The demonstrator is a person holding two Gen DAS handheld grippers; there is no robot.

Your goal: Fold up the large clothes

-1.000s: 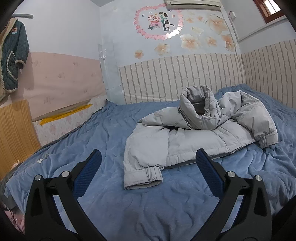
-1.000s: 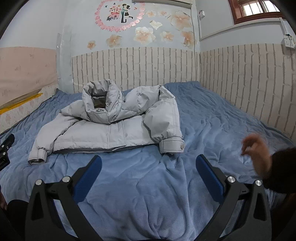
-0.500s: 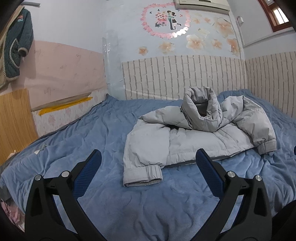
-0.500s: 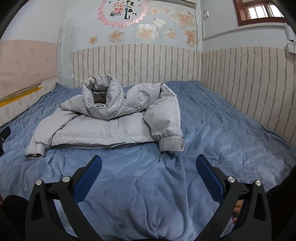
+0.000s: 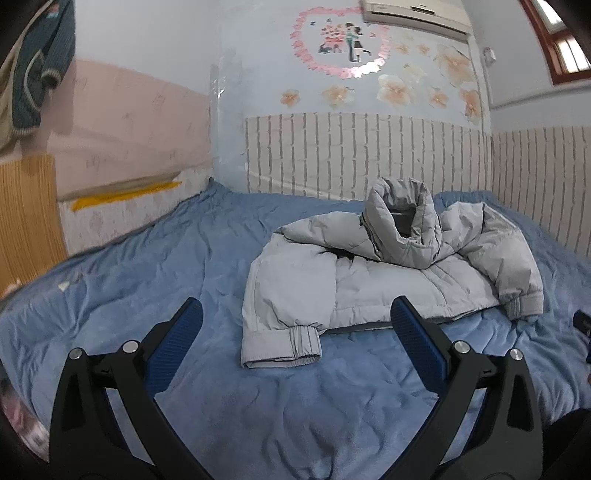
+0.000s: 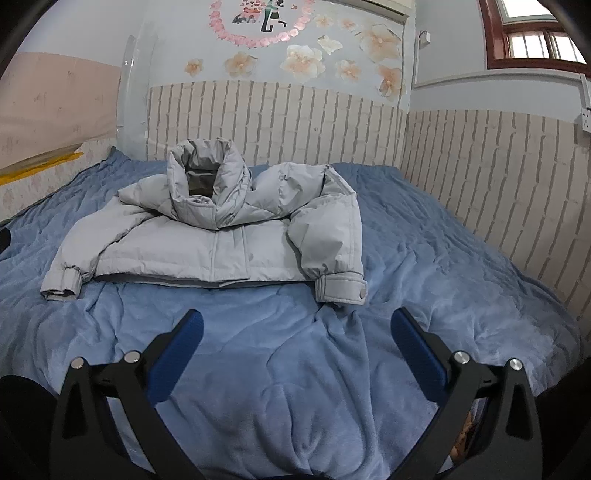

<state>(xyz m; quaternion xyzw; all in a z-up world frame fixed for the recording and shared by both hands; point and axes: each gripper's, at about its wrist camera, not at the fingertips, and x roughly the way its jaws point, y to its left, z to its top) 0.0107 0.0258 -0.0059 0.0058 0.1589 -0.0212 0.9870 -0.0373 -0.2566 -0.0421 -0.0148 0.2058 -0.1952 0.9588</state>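
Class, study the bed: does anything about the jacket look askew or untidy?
Yes. The grey puffer jacket lies on the blue blanket with its collar standing up in a puffy heap, and its two sleeves lie unevenly. The blanket is wrinkled. Both grippers are open and apart from it.

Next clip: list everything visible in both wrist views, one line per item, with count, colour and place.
puffer jacket: one, light grey, lying on the bed, collar standing up, both sleeves down at its sides
bed cover: one, blue, wrinkled, under the jacket
flower stickers: several, peach, wall behind the bed
heart sticker: one, pink, same wall
air conditioner: one, white, top of the wall
window: one, red-brown frame, upper right
hanging garment: one, dark teal, far left wall
left gripper: one, black with blue fingers, open, short of the jacket
right gripper: one, black with blue fingers, open, over the cover
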